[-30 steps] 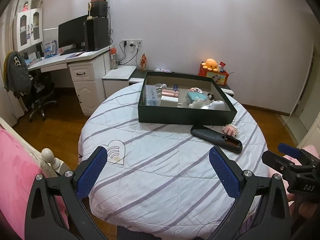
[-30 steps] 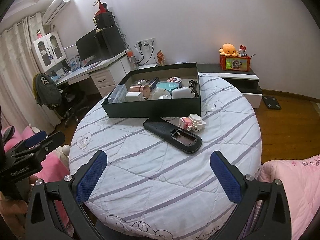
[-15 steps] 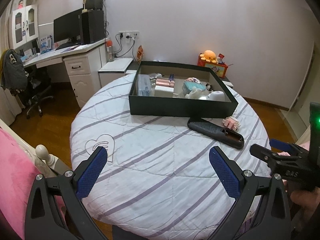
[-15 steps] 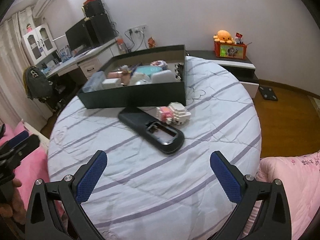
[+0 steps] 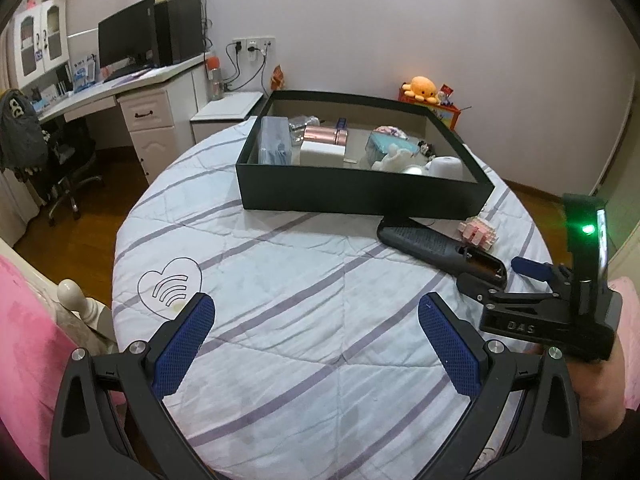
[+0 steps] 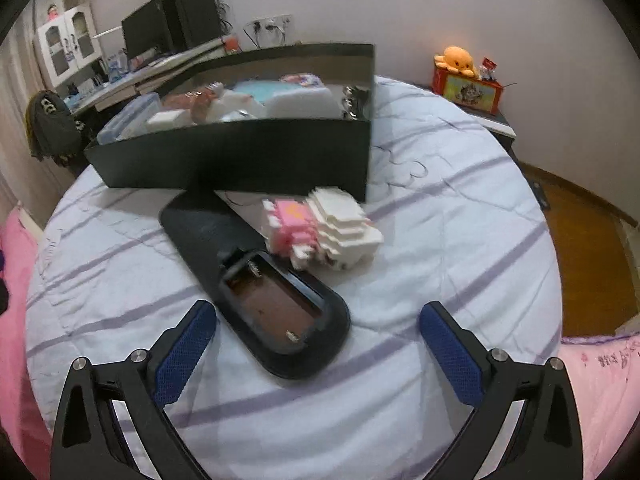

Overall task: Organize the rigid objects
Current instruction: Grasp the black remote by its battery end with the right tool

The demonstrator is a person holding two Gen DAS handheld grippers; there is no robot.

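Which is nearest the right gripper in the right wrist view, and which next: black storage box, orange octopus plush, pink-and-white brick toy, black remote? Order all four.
1. black remote, between the open jaws
2. pink-and-white brick toy, just beyond
3. black storage box, behind
4. orange octopus plush, far right

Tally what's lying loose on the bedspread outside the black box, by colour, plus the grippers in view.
Black: 1, the long black remote with open battery bay
Pink and white: 1, the brick-built toy
Open blue-padded grippers: 2, left gripper, right gripper
Total: 4
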